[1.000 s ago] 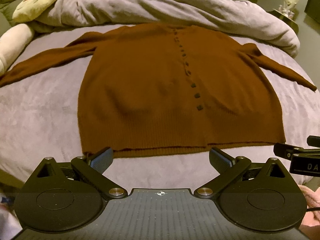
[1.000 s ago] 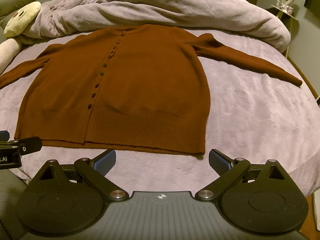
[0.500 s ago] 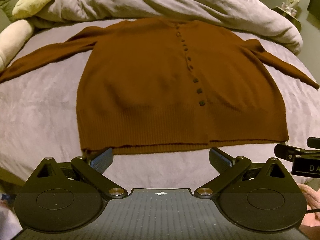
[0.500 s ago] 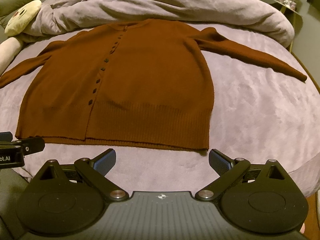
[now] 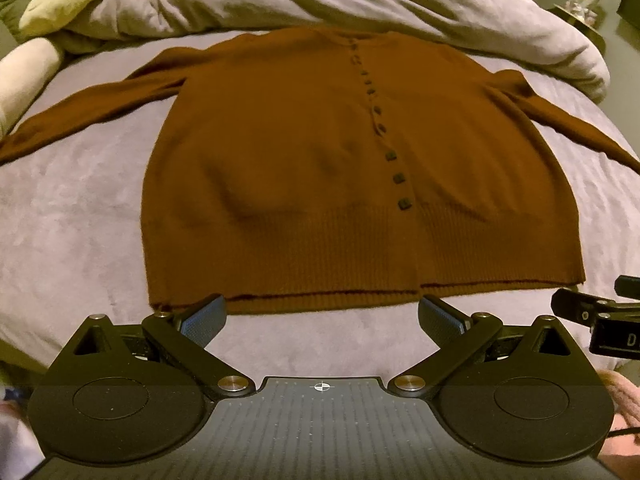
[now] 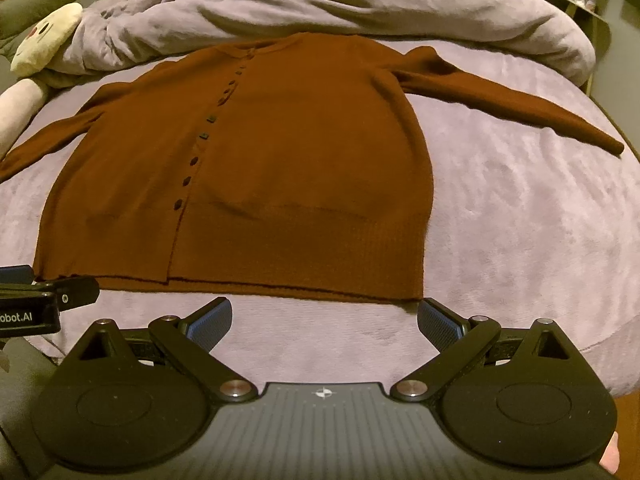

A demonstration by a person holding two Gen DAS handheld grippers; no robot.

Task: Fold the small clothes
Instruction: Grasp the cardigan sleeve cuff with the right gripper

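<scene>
Lying flat on the bed (image 5: 80, 216), the brown cardigan (image 5: 304, 168) runs its long axis from the near hem to the far collar, buttoned front up, with one sleeve stretched out left and the other right. Its ribbed hem (image 5: 360, 256) sits just beyond both tools. The left gripper (image 5: 322, 320) faces the hem's left part, its left fingertip at the near left corner; the right gripper (image 6: 324, 318) faces the right part, its right fingertip beside the near right corner. Each is nearer its own corner, so the next move likely takes both corners at once. Both pairs of fingers are spread wide, holding nothing; whether a tip brushes the knit I cannot tell.
</scene>
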